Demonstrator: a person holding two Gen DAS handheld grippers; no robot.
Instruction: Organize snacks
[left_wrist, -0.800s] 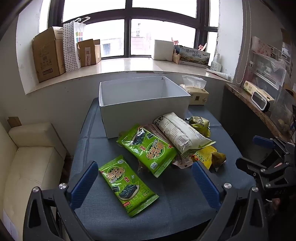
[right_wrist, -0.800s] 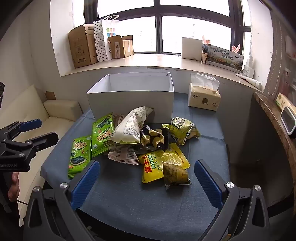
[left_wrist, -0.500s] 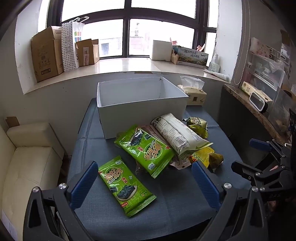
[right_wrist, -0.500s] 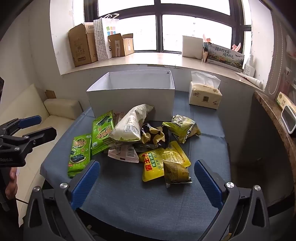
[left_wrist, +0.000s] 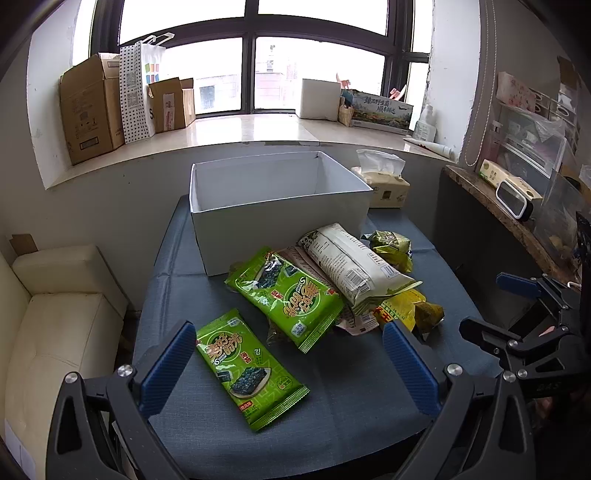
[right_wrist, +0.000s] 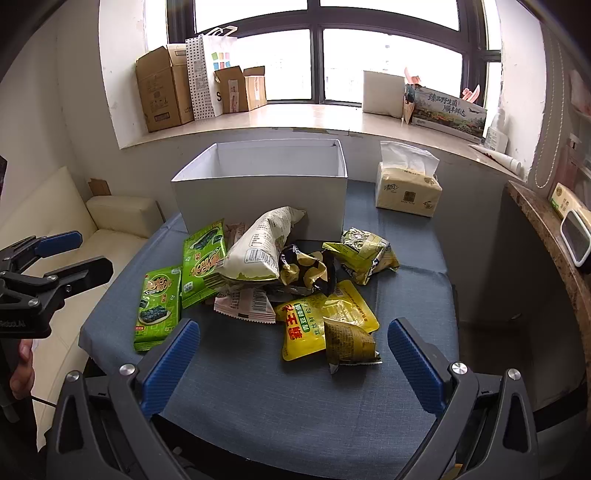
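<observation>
Both claws hang just off the near edge of the tabletop (left_wrist: 354, 417), each spread wide and holding nothing. The left gripper (left_wrist: 288, 363) frames the nearest seaweed pack (left_wrist: 247, 369), which lies flat by the near left corner, well short of the box. Its long axis runs diagonally, from far left to near right, so it sits skewed to the line between the fingers. I'd say the left hand is the nearer one for it; the claw would need a twist to close across the narrow width.

The right gripper (right_wrist: 293, 363) faces the yellow pouch (right_wrist: 325, 319) and the small olive packet (right_wrist: 347, 345) resting on its near end.

Behind those lies the heap: a 2nd seaweed pack (left_wrist: 291, 295), with a long white bag (left_wrist: 351, 266) leaning over it, and crumpled green-yellow packets (right_wrist: 364, 251) toward the right edge.

The white box (right_wrist: 258, 195) stands open at the far side; what shows of its inside is bare. A tissue box (right_wrist: 406, 188) sits at the far right corner.

The top is covered in blue cloth. Beyond it are a cream sofa (left_wrist: 59, 317) at left, and a windowsill with cardboard boxes (right_wrist: 162, 92).
</observation>
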